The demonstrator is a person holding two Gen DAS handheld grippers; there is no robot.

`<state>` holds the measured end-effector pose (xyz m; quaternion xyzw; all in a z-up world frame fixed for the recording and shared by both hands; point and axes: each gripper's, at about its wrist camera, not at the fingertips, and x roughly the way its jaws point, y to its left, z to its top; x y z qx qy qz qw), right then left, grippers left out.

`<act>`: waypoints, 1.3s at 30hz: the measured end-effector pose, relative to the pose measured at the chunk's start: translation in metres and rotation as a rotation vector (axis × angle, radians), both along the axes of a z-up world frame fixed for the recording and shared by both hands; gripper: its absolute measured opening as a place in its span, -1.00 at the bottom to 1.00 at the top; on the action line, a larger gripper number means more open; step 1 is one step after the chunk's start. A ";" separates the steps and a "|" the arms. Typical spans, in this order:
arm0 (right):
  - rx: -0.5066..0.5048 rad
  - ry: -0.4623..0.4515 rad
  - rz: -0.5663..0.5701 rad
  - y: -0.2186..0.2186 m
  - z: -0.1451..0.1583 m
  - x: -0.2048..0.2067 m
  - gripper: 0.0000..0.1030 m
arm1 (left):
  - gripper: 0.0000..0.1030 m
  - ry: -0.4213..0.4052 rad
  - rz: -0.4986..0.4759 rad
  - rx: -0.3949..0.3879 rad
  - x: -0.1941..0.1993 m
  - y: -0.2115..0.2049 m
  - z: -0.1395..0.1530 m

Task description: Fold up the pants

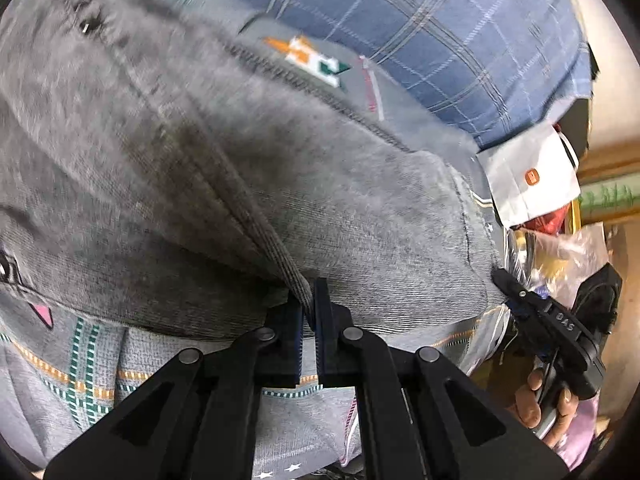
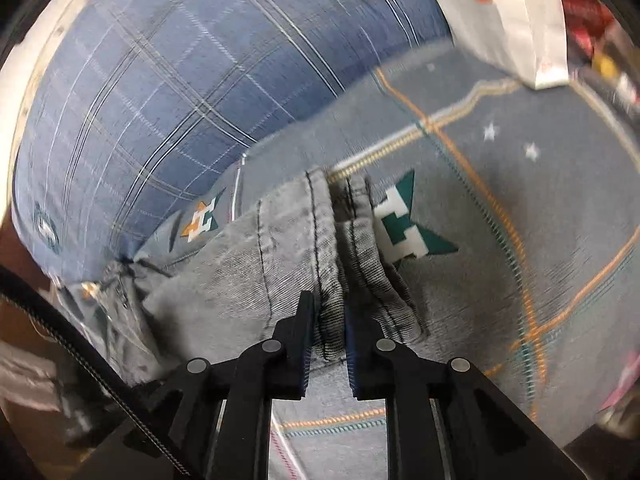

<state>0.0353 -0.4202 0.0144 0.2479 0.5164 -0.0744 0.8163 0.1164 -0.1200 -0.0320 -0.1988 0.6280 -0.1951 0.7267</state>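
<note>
I have the left gripper (image 1: pixel 309 312) pinched narrow on a thick seam of the grey pants (image 1: pixel 208 168), and the right gripper (image 2: pixel 328 332) clamped on a bunched hem. The pants hang off both fingers over the patterned grey bedspread (image 2: pixel 520 208), stretching away toward the far blue plaid pillow (image 2: pixel 160 92). The left view shows the right gripper (image 1: pixel 516 292) at the pants' right edge; only the right view shows the doubled hem stitching

Left tool (image 1: pixel 309 308) clamped; right tool (image 2: pixel 328 320) clamped on fabric.
</note>
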 end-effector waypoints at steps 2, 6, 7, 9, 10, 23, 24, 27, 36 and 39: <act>-0.051 0.057 0.004 0.001 -0.009 0.009 -0.74 | -0.95 -0.007 -0.015 0.019 0.003 -0.006 0.000; -0.105 0.181 0.041 0.004 -0.038 0.015 -0.71 | -0.95 -0.016 -0.076 0.118 0.004 -0.022 -0.016; -0.127 0.179 0.047 0.006 -0.034 0.013 -0.71 | -0.95 -0.043 -0.090 0.128 0.002 -0.024 -0.014; -0.187 0.148 0.013 0.008 -0.020 0.011 -0.26 | -0.93 -0.087 -0.118 0.156 -0.002 -0.027 -0.007; -0.206 0.134 -0.001 0.008 -0.016 0.010 -0.11 | -0.89 -0.103 -0.126 0.165 -0.004 -0.029 -0.005; -0.008 -0.293 0.114 0.078 0.046 0.013 0.43 | 0.20 -0.318 -0.147 0.148 -0.010 0.036 0.046; 0.022 -0.305 0.130 0.086 0.043 0.015 0.48 | 0.21 -0.312 -0.113 0.149 -0.003 0.051 0.049; 0.122 -0.318 0.149 0.109 0.030 0.023 0.49 | 0.24 -0.308 -0.019 0.139 0.018 0.093 0.051; 0.163 -0.302 0.246 0.169 -0.006 0.041 0.51 | 0.25 -0.224 0.238 0.159 0.047 0.175 0.028; 0.081 -0.320 0.305 0.201 -0.005 0.035 0.51 | 0.25 -0.251 0.268 0.190 0.045 0.180 0.035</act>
